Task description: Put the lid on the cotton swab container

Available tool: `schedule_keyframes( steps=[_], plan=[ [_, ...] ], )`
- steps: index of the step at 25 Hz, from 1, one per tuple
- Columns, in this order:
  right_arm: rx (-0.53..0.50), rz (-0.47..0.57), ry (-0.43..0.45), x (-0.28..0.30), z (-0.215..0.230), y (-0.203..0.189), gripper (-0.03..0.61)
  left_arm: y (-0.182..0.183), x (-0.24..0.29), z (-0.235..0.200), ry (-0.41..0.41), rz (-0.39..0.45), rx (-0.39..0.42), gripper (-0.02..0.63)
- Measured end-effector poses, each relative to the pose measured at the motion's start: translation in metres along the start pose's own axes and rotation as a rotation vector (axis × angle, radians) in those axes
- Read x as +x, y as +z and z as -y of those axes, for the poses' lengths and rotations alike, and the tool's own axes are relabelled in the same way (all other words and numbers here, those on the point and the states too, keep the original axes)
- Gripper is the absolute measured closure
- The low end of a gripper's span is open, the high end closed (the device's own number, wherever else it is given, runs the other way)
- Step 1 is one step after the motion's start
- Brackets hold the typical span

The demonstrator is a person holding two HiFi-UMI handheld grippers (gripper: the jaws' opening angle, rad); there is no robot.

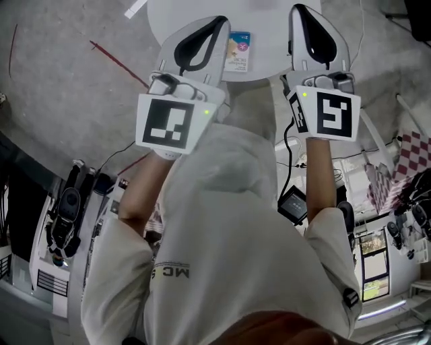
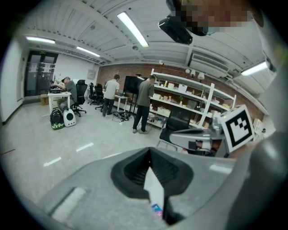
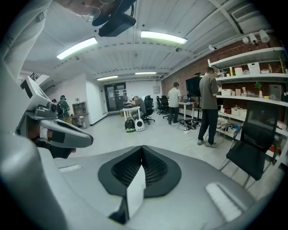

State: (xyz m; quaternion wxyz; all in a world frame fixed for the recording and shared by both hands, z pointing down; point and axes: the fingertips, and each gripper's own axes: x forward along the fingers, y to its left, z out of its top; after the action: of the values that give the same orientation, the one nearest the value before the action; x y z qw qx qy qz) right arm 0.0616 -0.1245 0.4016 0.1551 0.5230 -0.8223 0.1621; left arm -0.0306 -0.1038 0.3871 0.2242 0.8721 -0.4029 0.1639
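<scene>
The left claw point(image 1: 221, 21) and right claw point(image 1: 297, 9) are being held side by side, each with jaws pressed together on nothing. The swab container point(image 1: 238, 52) is being seen on the white surface point(image 1: 269, 40), between them.

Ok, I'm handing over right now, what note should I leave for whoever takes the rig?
Left gripper: shut, empty, held over the near edge of the round white table.
Right gripper: shut, empty, beside it.
Things: a small blue-and-white printed pack lies on the table between the grippers; I cannot tell whether it is the swab container. No lid in view.
Done: nothing visible.
Left: find the container and lid, fit the lid.
</scene>
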Motion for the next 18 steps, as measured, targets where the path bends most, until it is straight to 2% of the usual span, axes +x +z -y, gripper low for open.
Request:
schedule_keyframes(
  steps=[8,18],
  plan=[
    [-0.012,-0.041,0.016,0.038,0.001,-0.033,0.580,-0.025,0.022,-0.015,0.004,-0.018,-0.017,0.614],
    [0.029,-0.099,-0.025,0.071,0.019,-0.075,0.580,-0.042,0.038,-0.024,-0.006,-0.031,-0.034,0.614]
  ],
)
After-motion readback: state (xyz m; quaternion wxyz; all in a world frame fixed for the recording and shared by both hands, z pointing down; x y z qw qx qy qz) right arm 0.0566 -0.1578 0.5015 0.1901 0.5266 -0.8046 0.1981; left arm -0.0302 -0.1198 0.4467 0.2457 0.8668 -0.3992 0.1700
